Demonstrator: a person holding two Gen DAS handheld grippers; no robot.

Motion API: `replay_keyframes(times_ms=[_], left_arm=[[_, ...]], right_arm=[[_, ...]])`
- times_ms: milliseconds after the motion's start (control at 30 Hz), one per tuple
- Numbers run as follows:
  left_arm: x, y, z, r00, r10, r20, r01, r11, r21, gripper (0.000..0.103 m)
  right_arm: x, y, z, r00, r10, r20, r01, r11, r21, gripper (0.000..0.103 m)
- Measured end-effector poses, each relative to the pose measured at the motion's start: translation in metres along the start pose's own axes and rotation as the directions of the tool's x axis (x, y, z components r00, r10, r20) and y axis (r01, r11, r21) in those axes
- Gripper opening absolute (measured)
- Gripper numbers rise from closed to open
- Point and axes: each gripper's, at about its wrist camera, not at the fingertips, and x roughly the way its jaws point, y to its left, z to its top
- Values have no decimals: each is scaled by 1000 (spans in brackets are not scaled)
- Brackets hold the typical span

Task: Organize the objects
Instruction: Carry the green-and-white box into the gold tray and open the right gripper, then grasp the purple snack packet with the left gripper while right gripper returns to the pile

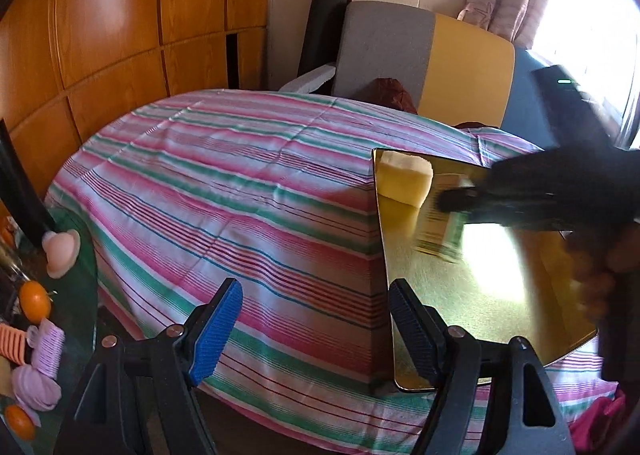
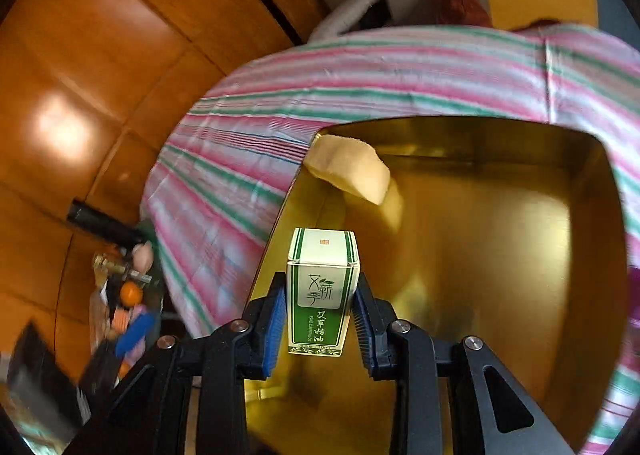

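While the right tongs are pinching a small green and white box between their blue pads, the box is hanging over the inside of a shiny gold tin. The right wrist view is showing the box sharp and close, with green writing on its front. The left wrist view is showing it only as a blur, with the right tongs as a dark shape above the tin. A pale yellow sponge is leaning in the far left corner of the tin, apart from the box.

The left tongs are spread wide and holding nothing, just beside the near left edge of the tin.

The tin is sitting on a pink, green and white striped cloth. Most of the cloth left of the tin is bare. Brown wooden panels are standing behind it, and a grey and yellow chair is at the far side.

Only the left wrist view is clearly showing a glass worktop at the left edge, with oranges and purple hair rollers on it.
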Motion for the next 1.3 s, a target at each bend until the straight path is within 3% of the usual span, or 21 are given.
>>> replay_keyframes(times_ms=[167,333,467,567,667,767,900,1000,1067,1200,1300], left_arm=[[7,2,-2,1000,-10,-26,10,1000,-8,77],[9,-1,-4,999,-12,-32,13,1000,2,77],[7,-5,-4,999,-40,-22,40,999,16,77],[9,-12,-6,997,-50,-53,52,998,27,77],[8,-18,-7,995,-75,-71,78,996,33,77],[5,-30,-8,993,-96,-72,100,993,64,77],[-2,-60,-6,990,-126,-70,135,981,137,77],[-10,-96,-1,976,-203,-77,215,952,216,77],[-15,-125,2,965,-248,-87,263,918,298,77],[-28,-198,5,940,-332,-80,328,810,485,77],[-29,-244,13,918,-381,-112,377,749,544,77]], right_arm=[[42,-5,21,999,5,-44,-1,996,85,39],[43,-7,23,998,57,-3,-56,994,93,65],[13,-6,12,999,4,44,-3,1000,-13,70],[-15,-3,-3,994,-43,97,54,992,-113,81],[-50,-9,-26,982,-102,157,133,971,-200,90],[-88,-31,-44,965,-156,213,201,957,-209,94],[-146,-87,-63,926,-246,284,284,954,-97,96],[-192,-137,-75,875,-350,335,358,933,38,98],[-223,-172,-84,834,-417,362,393,909,140,100],[-265,-237,-107,740,-548,389,438,832,340,102],[-276,-276,-130,711,-579,398,399,799,450,102]])
